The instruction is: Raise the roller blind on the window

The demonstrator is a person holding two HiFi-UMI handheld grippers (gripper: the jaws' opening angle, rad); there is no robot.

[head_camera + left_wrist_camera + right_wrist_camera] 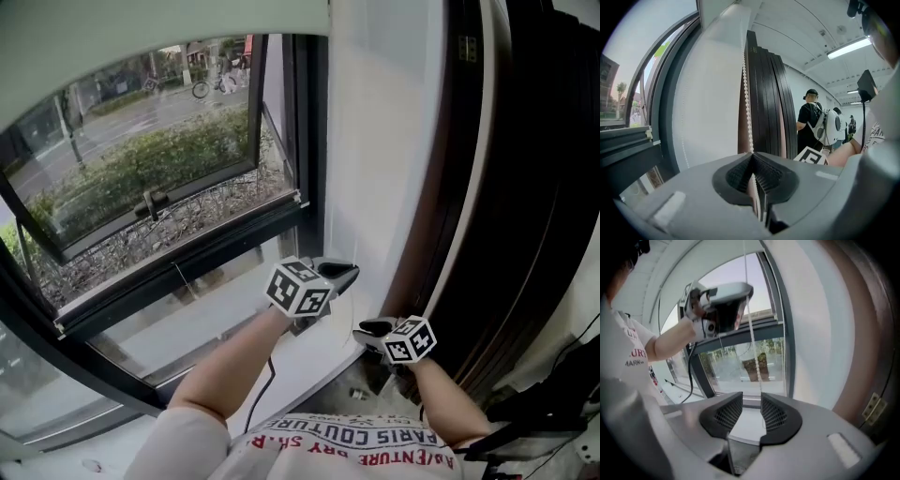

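The pale roller blind (141, 28) covers only the top of the window (159, 178). Its white bead chain (747, 103) hangs along the white wall beside the frame and runs straight down into my left gripper (753, 158), which is shut on it. In the head view the left gripper (343, 274) is over the sill, with the right gripper (371, 330) lower and nearer to me. In the right gripper view the chain (752, 338) drops from the left gripper (738, 290) into the gap of my right gripper (751, 403), which is open; the pads do not press it.
Dark upright panels (525, 187) stand close on the right. The white sill (309, 361) lies under both grippers, with a black cable (269, 382) across it. The tilted window sash (150, 202) leans outward. People (812, 121) stand far back in the room.
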